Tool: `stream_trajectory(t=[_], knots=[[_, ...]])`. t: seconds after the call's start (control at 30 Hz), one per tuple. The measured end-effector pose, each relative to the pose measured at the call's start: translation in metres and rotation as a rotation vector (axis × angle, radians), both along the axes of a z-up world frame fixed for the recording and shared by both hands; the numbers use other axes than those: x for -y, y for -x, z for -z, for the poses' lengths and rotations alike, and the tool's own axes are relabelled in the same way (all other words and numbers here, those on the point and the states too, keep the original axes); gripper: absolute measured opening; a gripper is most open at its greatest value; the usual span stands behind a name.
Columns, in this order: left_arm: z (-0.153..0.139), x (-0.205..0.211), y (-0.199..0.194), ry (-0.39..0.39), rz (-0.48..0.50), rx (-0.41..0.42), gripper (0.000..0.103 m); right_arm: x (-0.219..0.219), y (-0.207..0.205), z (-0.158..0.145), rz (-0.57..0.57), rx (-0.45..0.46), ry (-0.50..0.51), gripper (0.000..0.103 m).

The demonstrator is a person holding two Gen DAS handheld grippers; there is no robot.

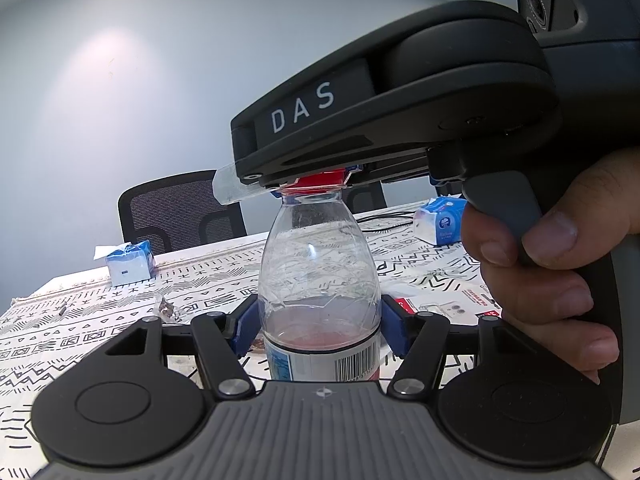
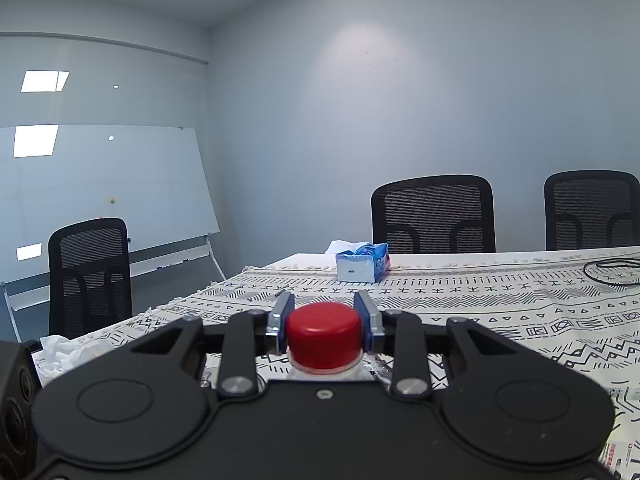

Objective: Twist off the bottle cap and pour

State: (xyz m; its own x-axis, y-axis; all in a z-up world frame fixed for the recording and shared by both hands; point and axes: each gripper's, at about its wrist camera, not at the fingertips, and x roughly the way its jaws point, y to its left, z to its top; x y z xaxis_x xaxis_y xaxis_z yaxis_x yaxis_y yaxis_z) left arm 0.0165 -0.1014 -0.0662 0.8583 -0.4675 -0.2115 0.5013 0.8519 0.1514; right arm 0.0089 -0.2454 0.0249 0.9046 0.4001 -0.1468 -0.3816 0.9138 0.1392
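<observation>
We saw open patterned tablecloth [image 2: 460,304] beyond the bottle [image 1: 318,280]; the tissue box [image 2: 362,267], coiled cable [image 2: 612,274] and crumpled tissue [image 2: 64,350] stood well apart at the edges.

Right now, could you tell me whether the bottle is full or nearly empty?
Nearly empty: the bottle is clear down to a shallow pinkish layer near its label.

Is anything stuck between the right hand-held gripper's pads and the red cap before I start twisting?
Nothing visible. The right hand-held gripper has its blue pads directly against the sides of the red cap, with no object wedged in. The left hand-held gripper clamps the bottle body below.
</observation>
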Motion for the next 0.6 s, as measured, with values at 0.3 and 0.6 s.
stream_trajectory(t=[0.3,0.6], knots=[[0.003,0.0,0.0,0.008,-0.002,-0.005,0.059,-0.001,0.001,-0.008,-0.03,-0.041,0.088,0.039],[0.003,0.001,-0.003,0.014,-0.014,-0.008,0.059,-0.019,0.0,-0.032,-0.025,-0.023,0.226,0.044]])
